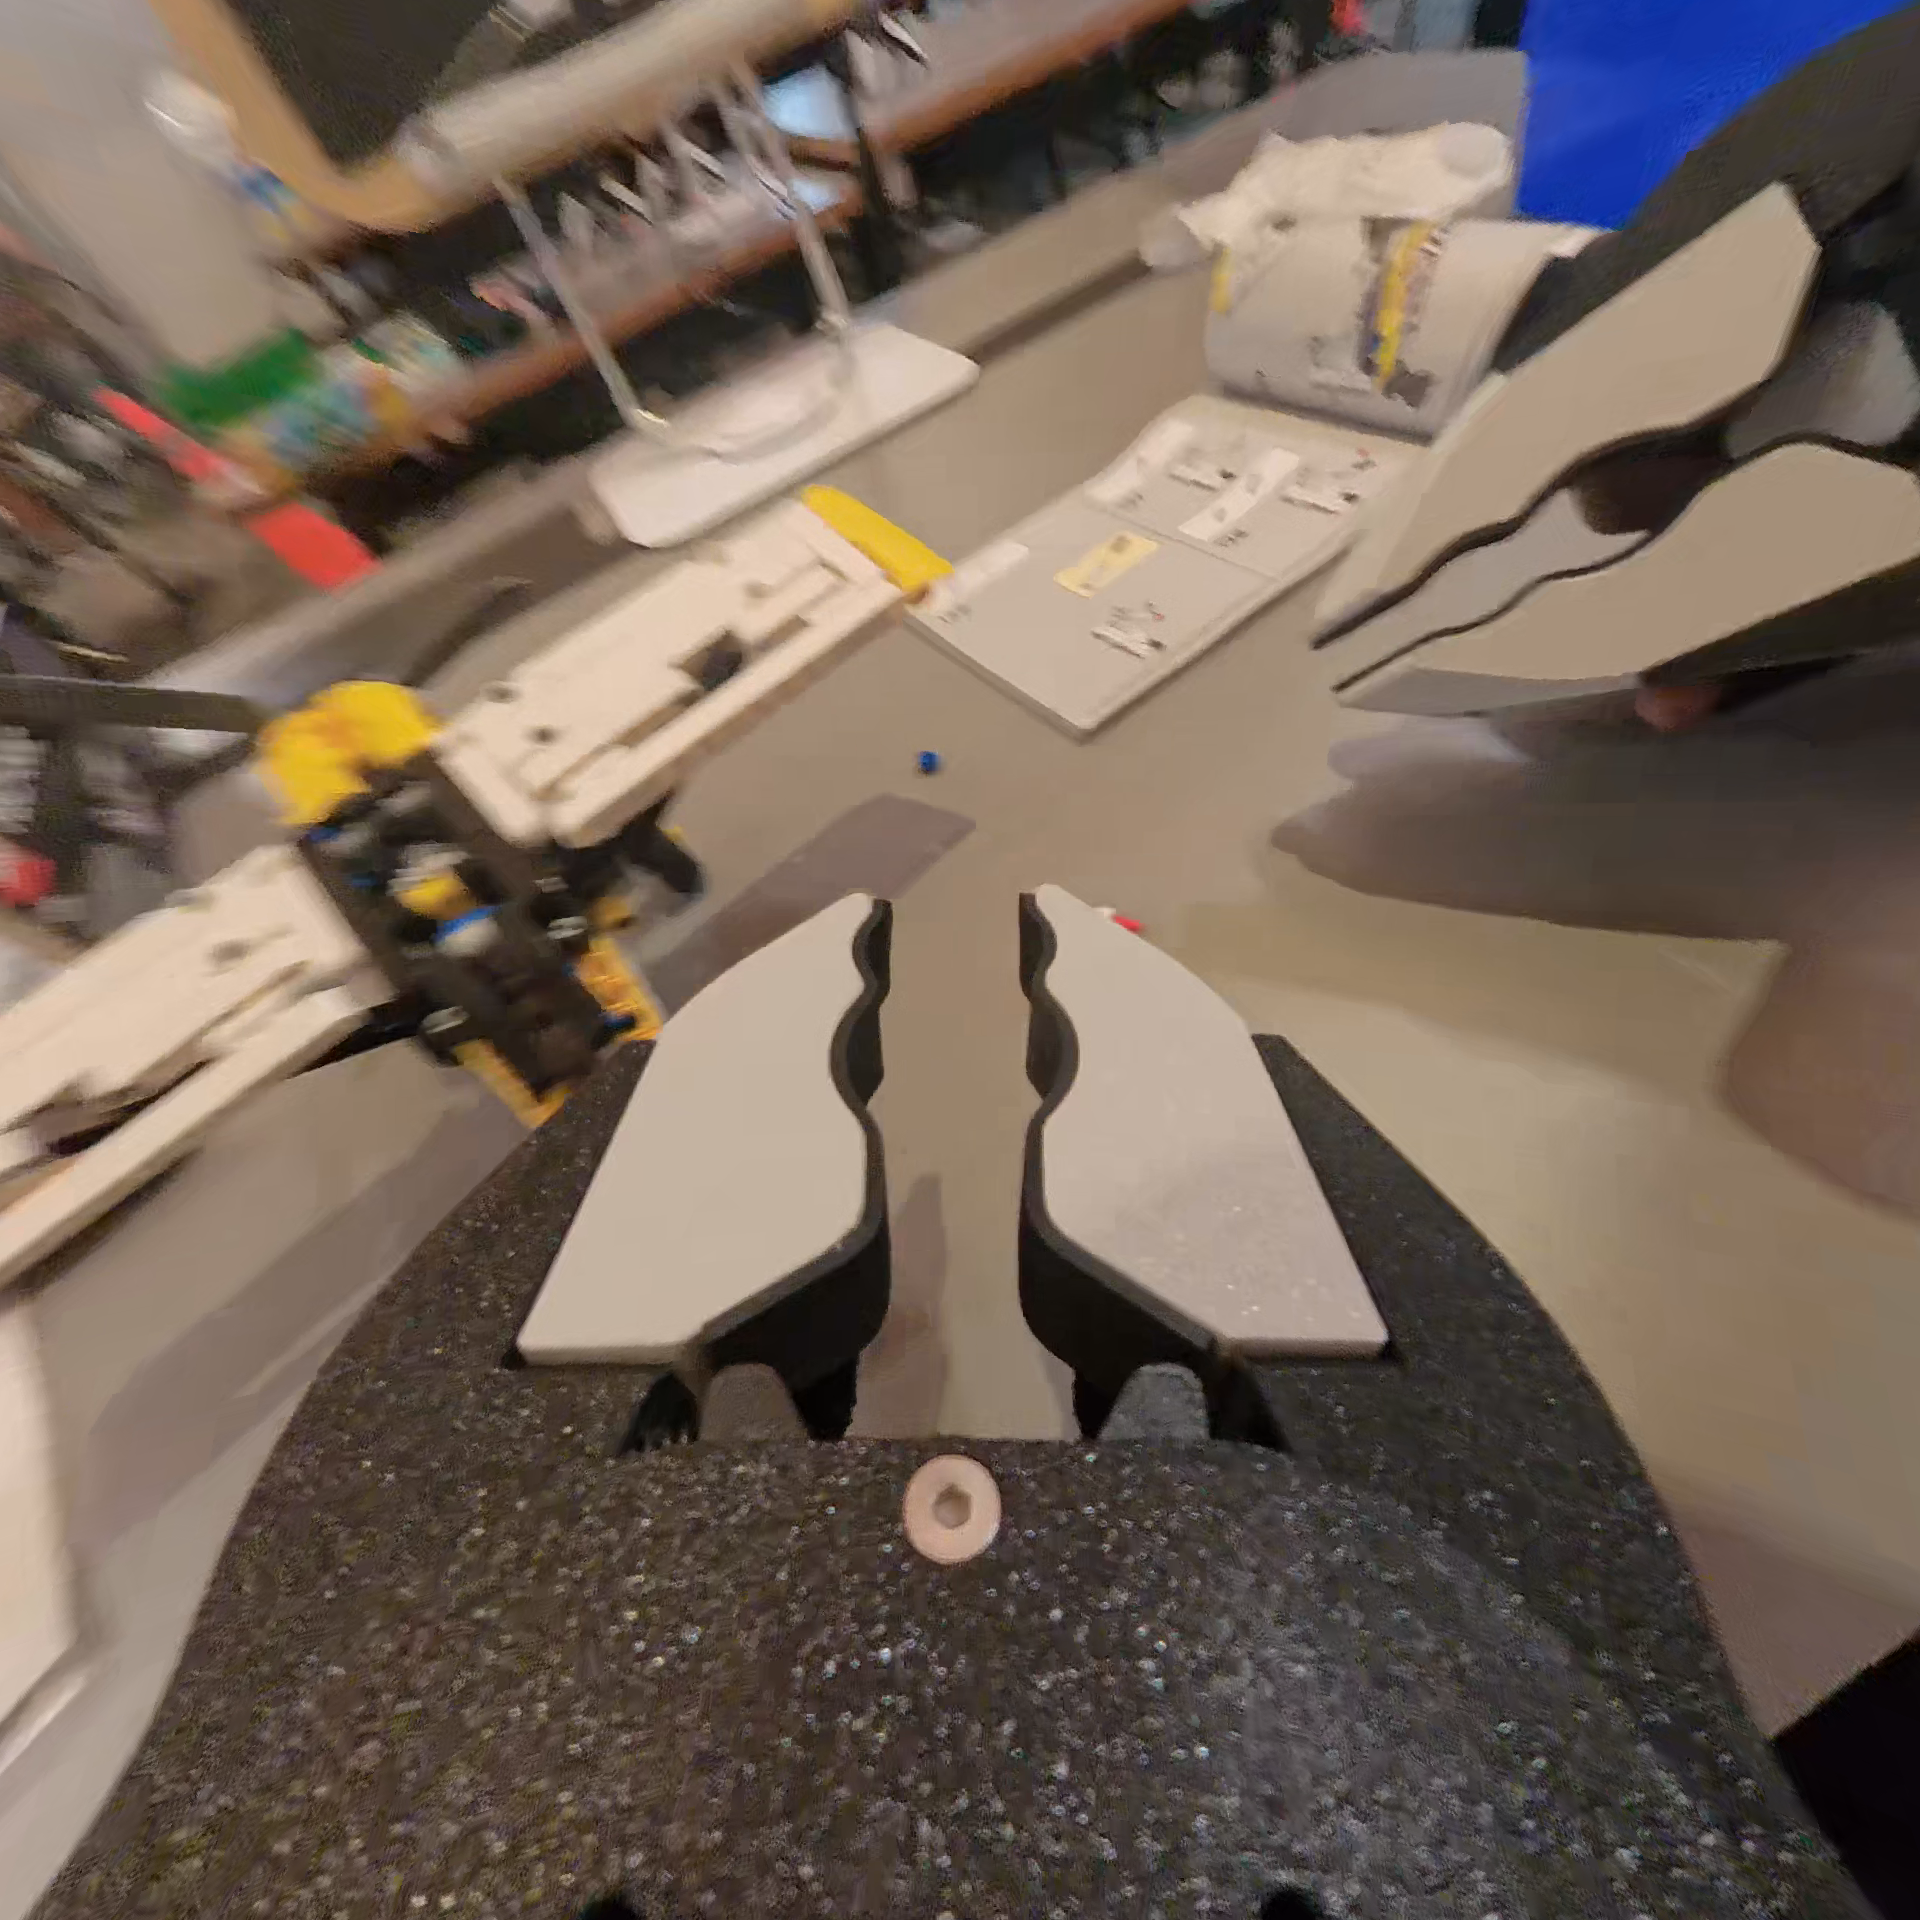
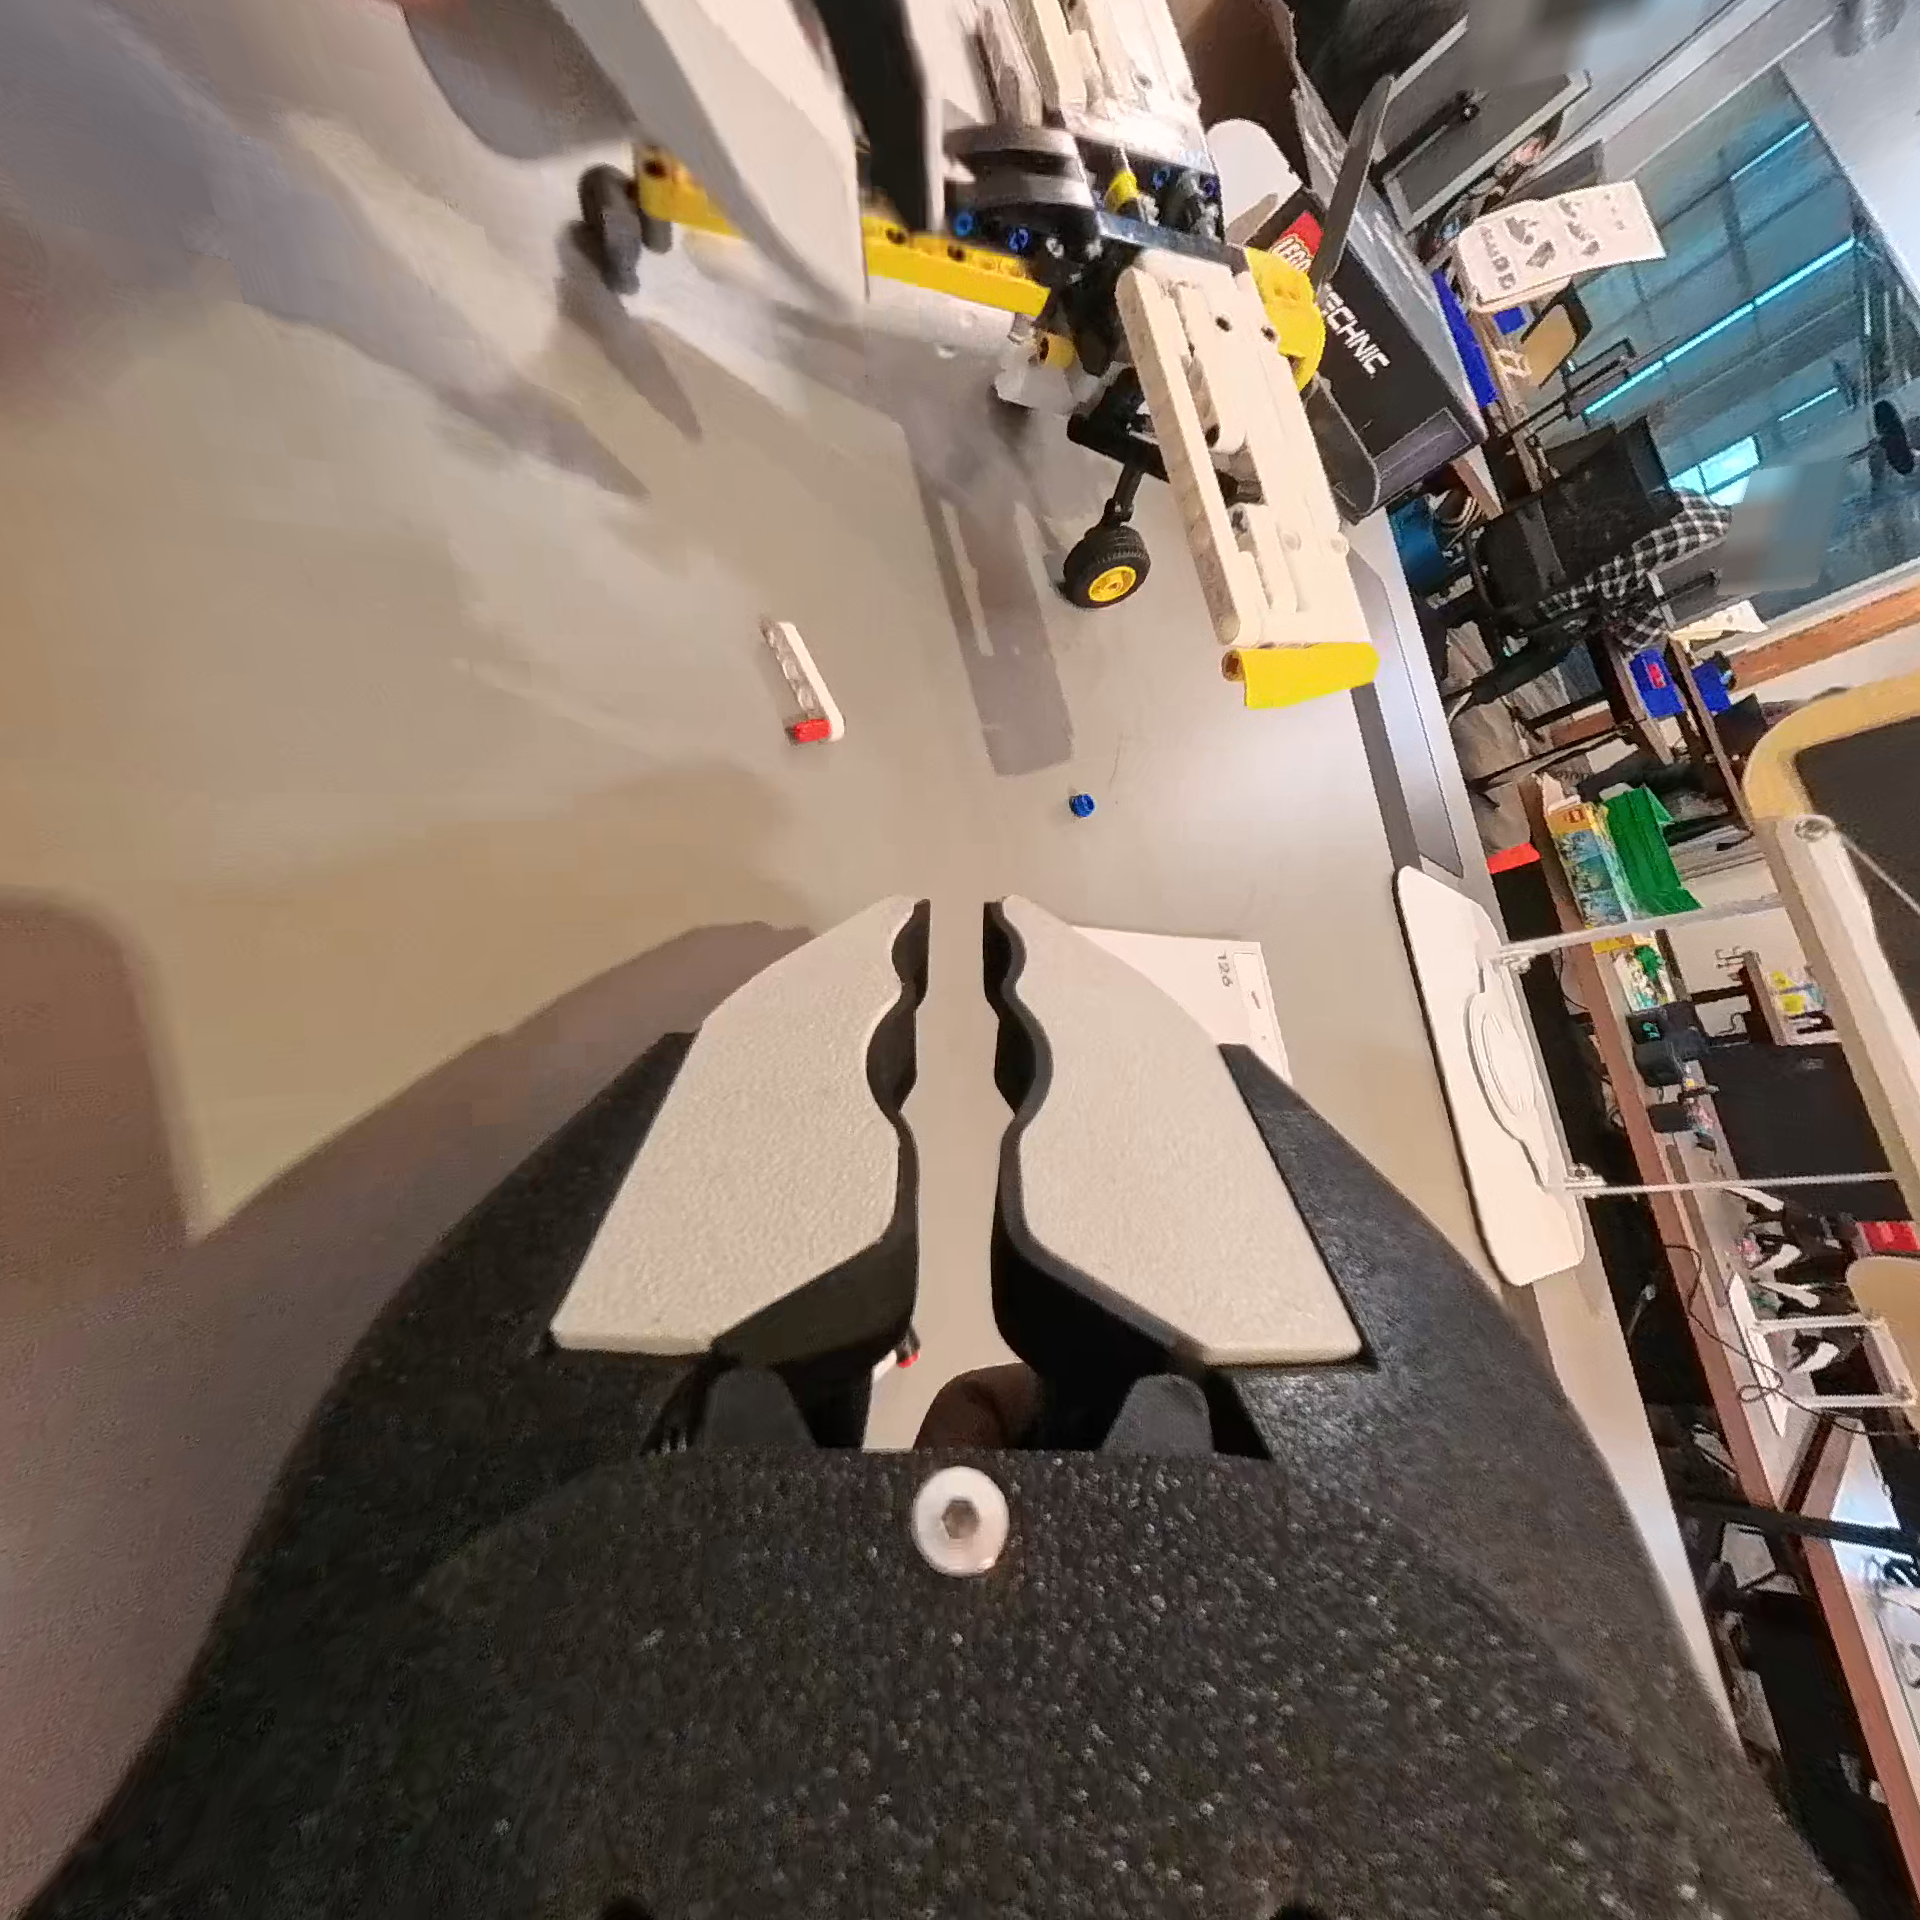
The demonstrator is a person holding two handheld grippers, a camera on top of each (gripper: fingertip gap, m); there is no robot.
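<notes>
Blue round plastic stud [image 2: 1081, 803] lies just ahead-right of my right gripper [image 2: 956, 914], nearer than my left gripper [image 1: 954, 904]; both grippers released, empty.

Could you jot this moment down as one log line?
left gripper: open, empty | right gripper: open, empty | nearby: blue stud, toy plane

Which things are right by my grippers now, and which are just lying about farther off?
By the grippers: left gripper, open, by grey strip and red-tipped beam; right gripper, open, by booklet, blue stud ahead.
Lying about: plane model, torn bag, black box, stand base.
</notes>
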